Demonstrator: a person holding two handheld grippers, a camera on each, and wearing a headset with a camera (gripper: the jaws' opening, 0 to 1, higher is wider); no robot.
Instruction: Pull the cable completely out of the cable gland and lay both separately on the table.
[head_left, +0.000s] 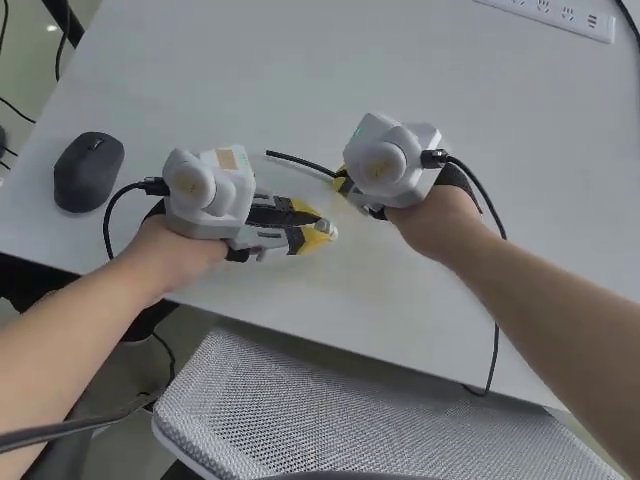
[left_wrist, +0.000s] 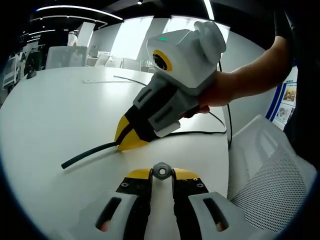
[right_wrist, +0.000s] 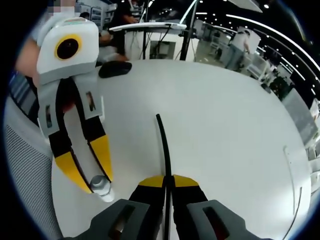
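Observation:
The small grey cable gland (left_wrist: 161, 170) is pinched between the yellow tips of my left gripper (left_wrist: 161, 175), which is shut on it just above the white table (head_left: 300, 70). The black cable (right_wrist: 163, 145) is free of the gland. My right gripper (right_wrist: 168, 179) is shut on one end of it, and the rest lies on the table, running away from the jaws. In the head view the left gripper (head_left: 322, 232) and right gripper (head_left: 345, 185) are close together near the front edge, with the cable (head_left: 300, 162) trailing back left. The gland (right_wrist: 102, 189) sits apart from the cable.
A dark computer mouse (head_left: 88, 170) lies on the table at the left. A white power strip (head_left: 560, 15) lies at the far right edge. A grey mesh chair (head_left: 350, 420) stands below the table's front edge. Black leads hang from both grippers.

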